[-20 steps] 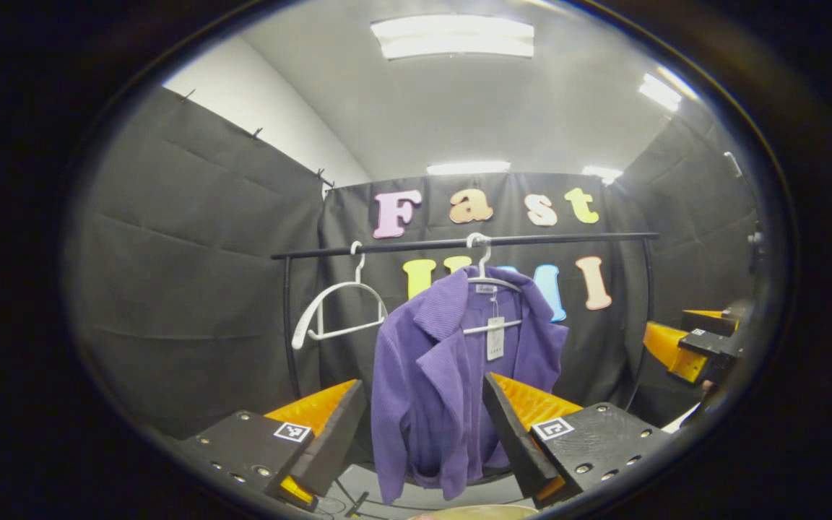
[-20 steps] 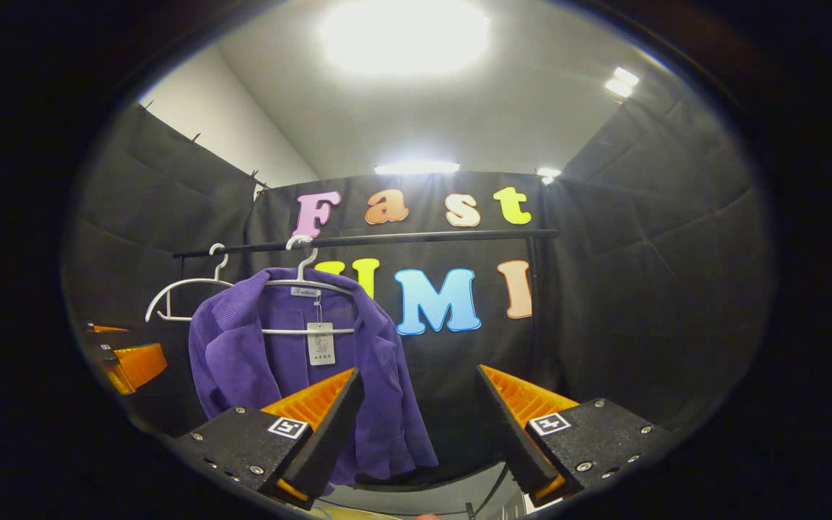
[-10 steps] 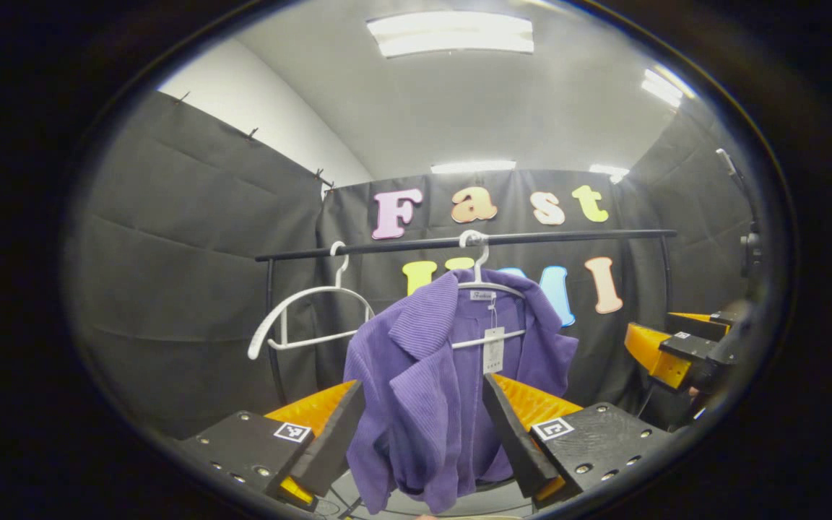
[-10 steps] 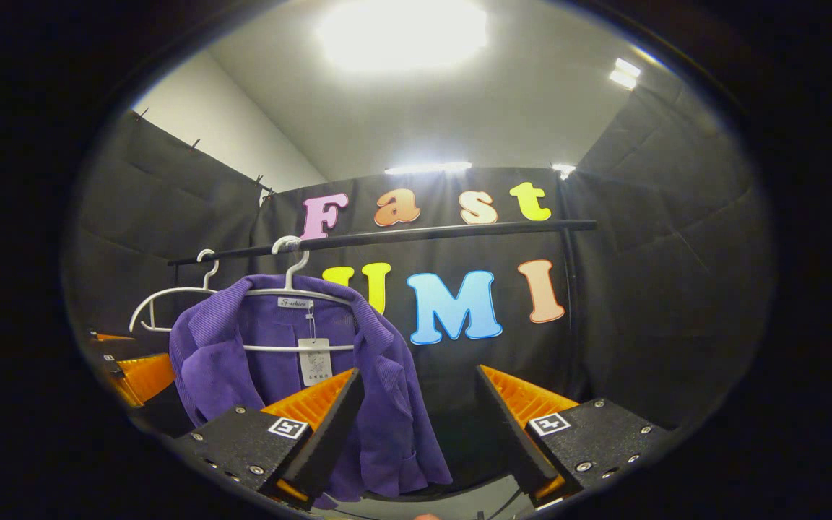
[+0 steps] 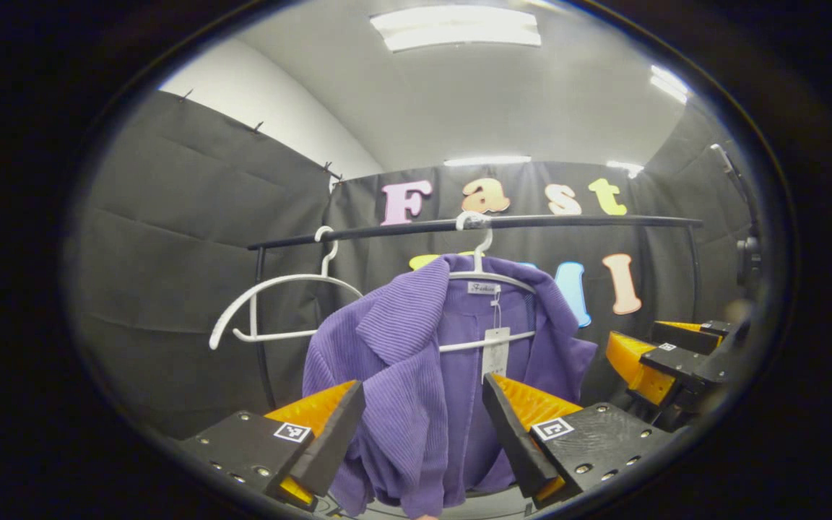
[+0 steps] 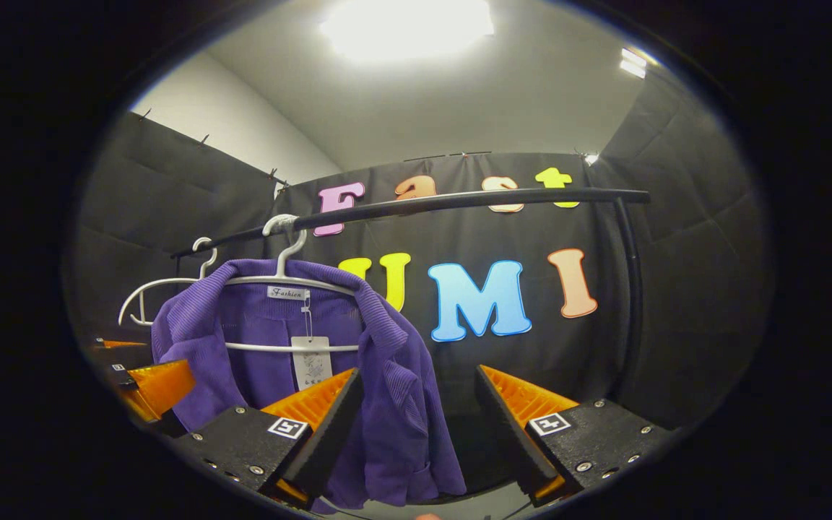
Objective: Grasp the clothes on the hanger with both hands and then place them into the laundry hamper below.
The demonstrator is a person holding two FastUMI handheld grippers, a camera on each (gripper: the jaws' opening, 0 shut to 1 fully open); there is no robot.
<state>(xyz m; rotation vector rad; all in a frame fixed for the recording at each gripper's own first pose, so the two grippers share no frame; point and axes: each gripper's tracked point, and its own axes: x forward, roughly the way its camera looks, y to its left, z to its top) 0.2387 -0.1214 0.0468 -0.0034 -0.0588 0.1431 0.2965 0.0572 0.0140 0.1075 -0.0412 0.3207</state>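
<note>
A purple ribbed jacket point(image 5: 416, 383) with a paper tag hangs on a white hanger point(image 5: 484, 278) hooked over a black rail point(image 5: 568, 220). My left gripper point(image 5: 422, 419) is open, and the jacket's left front panel hangs in the gap between its fingers, untouched. In the right gripper view the same jacket point(image 6: 380, 404) hangs left of centre on its hanger point(image 6: 293, 278). My right gripper point(image 6: 416, 412) is open just right of the jacket's hem edge, with its left finger point(image 6: 315, 426) in front of the cloth. The right gripper point(image 5: 658, 354) also appears at the far right of the left gripper view.
An empty white hanger point(image 5: 271, 307) hangs on the rail left of the jacket. The rail's upright posts point(image 6: 629, 303) stand at each end. Black cloth walls close in on all sides. The left gripper point(image 6: 149, 383) shows at the left edge of the right gripper view.
Both grippers have moved forward and up toward the rail, so the jacket looms larger. The jacket front now hangs between my left gripper's fingers. Both stay open.
</note>
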